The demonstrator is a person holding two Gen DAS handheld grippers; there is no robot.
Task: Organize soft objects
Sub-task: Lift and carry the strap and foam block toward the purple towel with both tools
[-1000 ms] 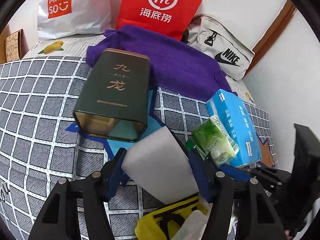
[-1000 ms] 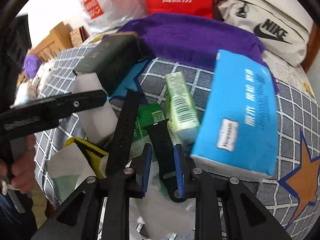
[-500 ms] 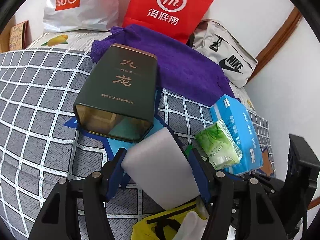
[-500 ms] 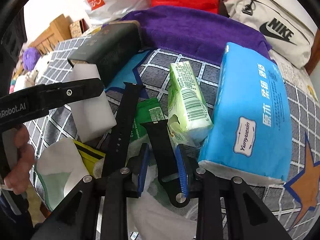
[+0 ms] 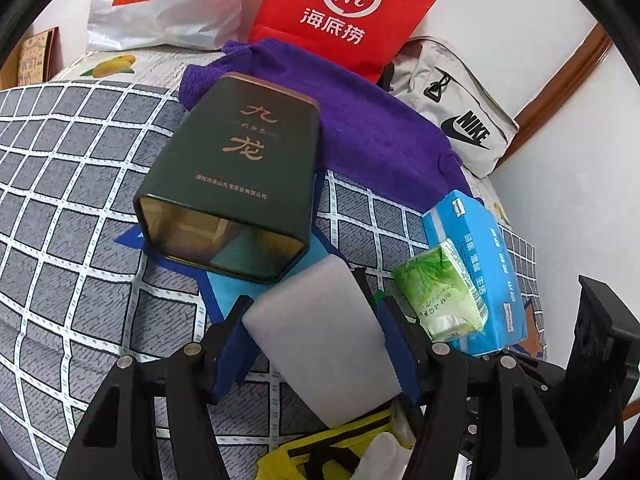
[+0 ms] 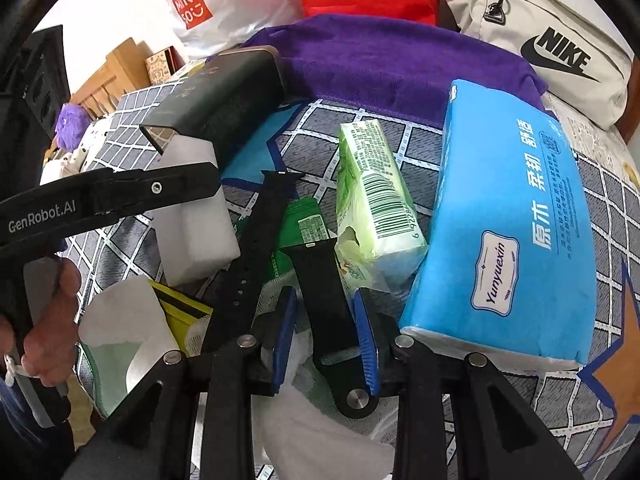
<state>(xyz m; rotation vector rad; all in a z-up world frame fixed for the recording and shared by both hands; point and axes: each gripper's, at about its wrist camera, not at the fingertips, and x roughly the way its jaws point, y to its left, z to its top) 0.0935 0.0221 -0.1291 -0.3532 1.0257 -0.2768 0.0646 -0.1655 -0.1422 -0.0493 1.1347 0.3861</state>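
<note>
My left gripper (image 5: 312,312) is shut on a white sponge block (image 5: 320,340), its blue pads pressing both long sides. The block's far end sits just in front of the open mouth of a dark green tin (image 5: 236,184) lying on its side. In the right wrist view the same sponge (image 6: 192,232) shows under the left gripper's finger (image 6: 160,190). My right gripper (image 6: 325,320) stands open around a short black watch strap (image 6: 320,288); slim gaps show between pads and strap. A longer black strap (image 6: 256,248) lies to its left.
On the checked bedspread (image 5: 60,200) lie a green tissue pack (image 6: 372,196), a blue tissue pack (image 6: 508,216), a yellow packet (image 5: 320,452) and white paper (image 6: 120,328). A purple towel (image 5: 380,128), red bag (image 5: 344,12), white bag (image 5: 160,0) and Nike bag (image 5: 460,120) line the back.
The right gripper's pads have spread slightly apart from the short black strap. The left gripper keeps its hold on the sponge and has hardly moved.
</note>
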